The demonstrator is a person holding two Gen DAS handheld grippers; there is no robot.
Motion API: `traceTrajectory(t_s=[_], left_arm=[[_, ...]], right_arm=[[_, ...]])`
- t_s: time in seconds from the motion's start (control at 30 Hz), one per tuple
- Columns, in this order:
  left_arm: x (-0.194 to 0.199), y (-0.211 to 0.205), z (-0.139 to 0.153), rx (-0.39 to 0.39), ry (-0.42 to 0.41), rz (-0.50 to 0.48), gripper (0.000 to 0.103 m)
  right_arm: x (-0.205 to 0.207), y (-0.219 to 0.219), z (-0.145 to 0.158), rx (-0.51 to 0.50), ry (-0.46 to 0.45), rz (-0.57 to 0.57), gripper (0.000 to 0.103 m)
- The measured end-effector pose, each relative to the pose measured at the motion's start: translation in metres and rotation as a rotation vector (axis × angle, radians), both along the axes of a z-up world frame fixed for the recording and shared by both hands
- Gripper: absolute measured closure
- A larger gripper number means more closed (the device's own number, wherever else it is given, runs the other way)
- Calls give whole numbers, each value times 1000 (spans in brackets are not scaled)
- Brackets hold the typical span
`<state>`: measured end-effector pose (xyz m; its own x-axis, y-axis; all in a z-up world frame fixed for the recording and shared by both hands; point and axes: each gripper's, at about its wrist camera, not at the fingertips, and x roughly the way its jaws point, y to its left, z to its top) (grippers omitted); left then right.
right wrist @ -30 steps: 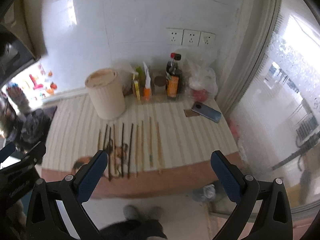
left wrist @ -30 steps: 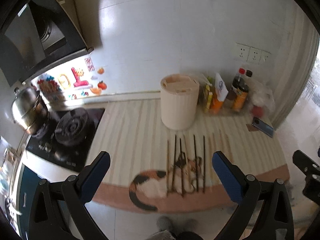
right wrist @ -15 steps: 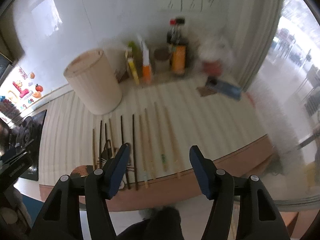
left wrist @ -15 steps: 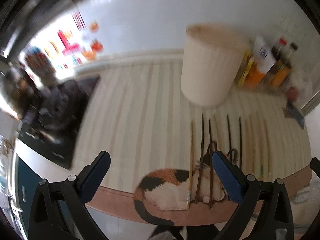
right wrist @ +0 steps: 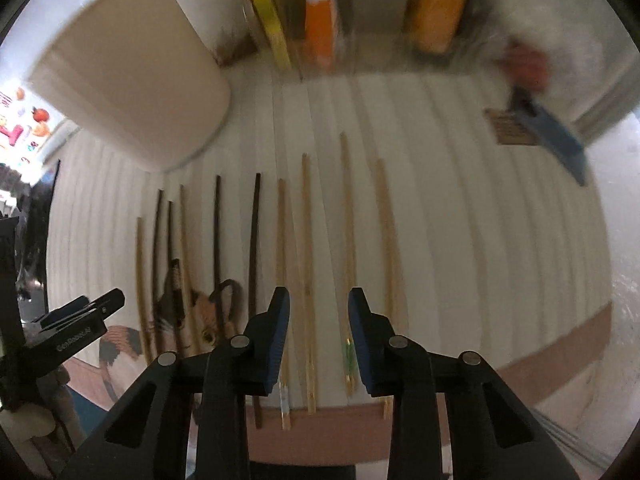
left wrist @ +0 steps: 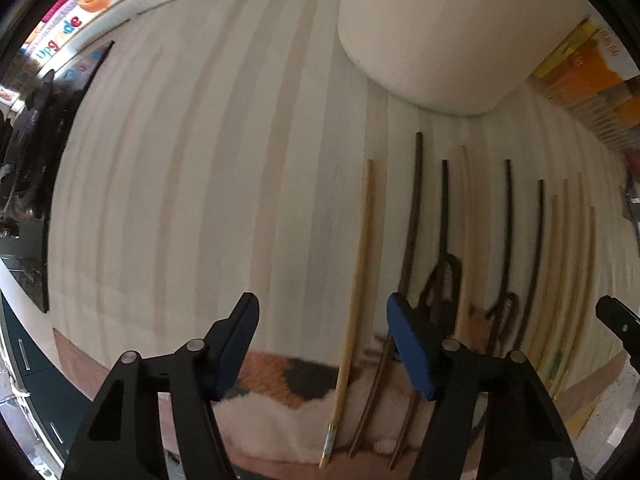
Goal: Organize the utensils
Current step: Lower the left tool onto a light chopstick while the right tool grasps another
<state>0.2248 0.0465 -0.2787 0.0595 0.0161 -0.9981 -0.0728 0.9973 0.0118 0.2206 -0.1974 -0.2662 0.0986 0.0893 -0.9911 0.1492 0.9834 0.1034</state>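
1. Left wrist view: the left gripper (left wrist: 322,340), its jaws just narrowing and partly open, holds nothing; one pale wooden chopstick (left wrist: 354,308) lies between its fingers, five dark chopsticks (left wrist: 412,224) beyond the right finger. Closing off-centre could roll it
2. Right wrist view: the right gripper (right wrist: 319,334), just narrowing, is empty, straddling one of five light bamboo chopsticks (right wrist: 307,264); a neighbour may get nudged

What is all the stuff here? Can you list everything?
chopsticks: ten, four dark, six light, on the mat
mat: one, cream stripes with cat picture, under the chopsticks
tub: one, cream, behind chopsticks
bottles and packets: several, orange and yellow, back, blurred
phone: one, blue, back right
stove: one, black, far left
left gripper: one, black, blue fingers just closing, gripping nothing, above chopsticks
right gripper: one, black, blue fingers just closing, gripping nothing, above chopsticks
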Motion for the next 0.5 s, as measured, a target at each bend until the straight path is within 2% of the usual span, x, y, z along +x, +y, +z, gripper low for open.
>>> traceTrajectory(t_s=[0.13, 0.17, 0.23, 0.3, 0.37, 0.5], left_arm=[[6, 4, -13, -20, 30, 4, 73], [7, 5, -13, -22, 18, 6, 75], [8, 6, -13, -22, 7, -7, 88], [8, 10, -14, -22, -1, -15, 97], [10, 15, -13, -24, 5, -12, 98], [18, 40, -5, -10, 16, 18, 98]], right_arm=[[19, 0, -29, 26, 75, 15, 71], [23, 1, -35, 31, 90, 20, 71], [28, 5, -44, 38, 111, 35, 71], [33, 10, -55, 25, 136, 50, 71], [35, 14, -61, -9, 151, 54, 72], [38, 24, -60, -94, 160, 69, 89]])
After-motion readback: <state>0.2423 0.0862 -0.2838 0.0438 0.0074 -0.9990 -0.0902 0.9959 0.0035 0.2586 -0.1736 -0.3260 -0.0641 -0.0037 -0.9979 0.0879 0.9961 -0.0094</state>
